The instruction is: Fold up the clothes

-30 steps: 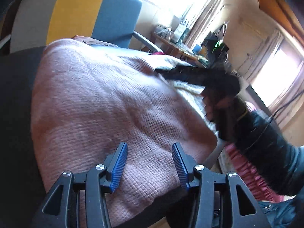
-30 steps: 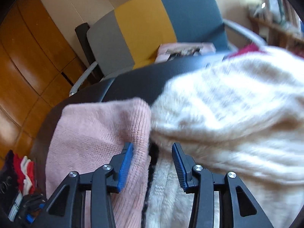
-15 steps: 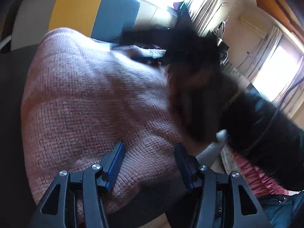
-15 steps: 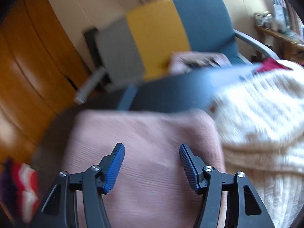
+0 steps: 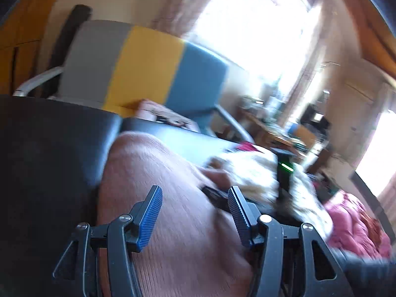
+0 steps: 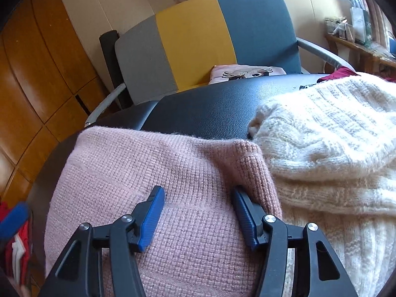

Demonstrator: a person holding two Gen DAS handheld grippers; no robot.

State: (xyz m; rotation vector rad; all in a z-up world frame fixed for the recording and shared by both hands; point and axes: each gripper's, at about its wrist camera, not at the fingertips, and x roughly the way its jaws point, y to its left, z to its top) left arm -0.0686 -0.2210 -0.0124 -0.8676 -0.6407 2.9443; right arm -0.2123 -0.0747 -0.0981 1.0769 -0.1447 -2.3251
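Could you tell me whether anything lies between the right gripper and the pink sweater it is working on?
Nothing visible does. The right gripper is open directly over the pink sweater, its fingers spread across the knit. The cream sweater lies beside the pink one on its right, against its edge, not in the way.

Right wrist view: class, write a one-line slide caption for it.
Open right gripper poised over a folded pink knit sweater beside a cream cable-knit sweater on a black table.
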